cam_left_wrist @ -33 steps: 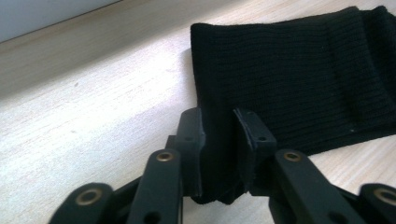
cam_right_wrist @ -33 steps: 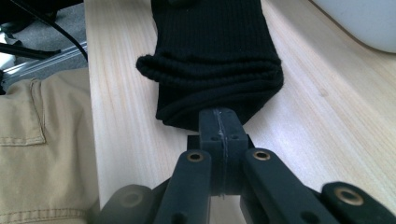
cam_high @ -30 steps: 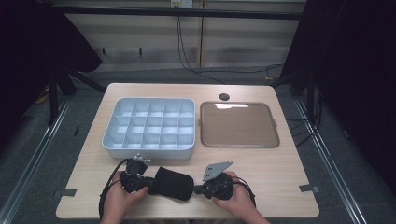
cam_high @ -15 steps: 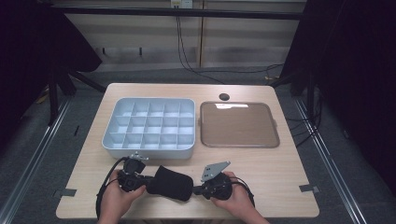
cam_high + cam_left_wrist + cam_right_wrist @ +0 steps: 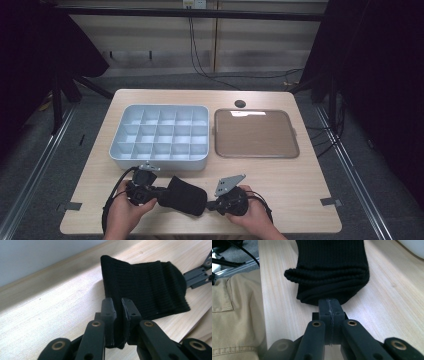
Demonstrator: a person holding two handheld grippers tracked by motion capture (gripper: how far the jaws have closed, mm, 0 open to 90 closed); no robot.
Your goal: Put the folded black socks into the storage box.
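Note:
A black knit sock [image 5: 182,195] lies near the table's front edge, stretched between my two grippers. My left gripper [image 5: 161,192] is at its left end. In the left gripper view, that gripper [image 5: 119,306] is shut on a fold of the sock's [image 5: 150,290] edge, with fabric showing between the pads. My right gripper [image 5: 212,204] is at the sock's right end. In the right gripper view, its jaws [image 5: 331,302] are pressed flat together, pinching the bunched end of the sock [image 5: 332,267]. The right gripper's tips [image 5: 190,277] also appear in the left gripper view.
A white compartment tray [image 5: 159,150] stands behind the left hand, and a brown flat tray [image 5: 256,150] is to its right. A dark round spot [image 5: 240,103] sits at the table's back. Beige trousers [image 5: 232,315] lie just past the front edge.
Hardly anything: the left hand has edged slightly and the sock stays between the two grippers. The right hand has kept still.

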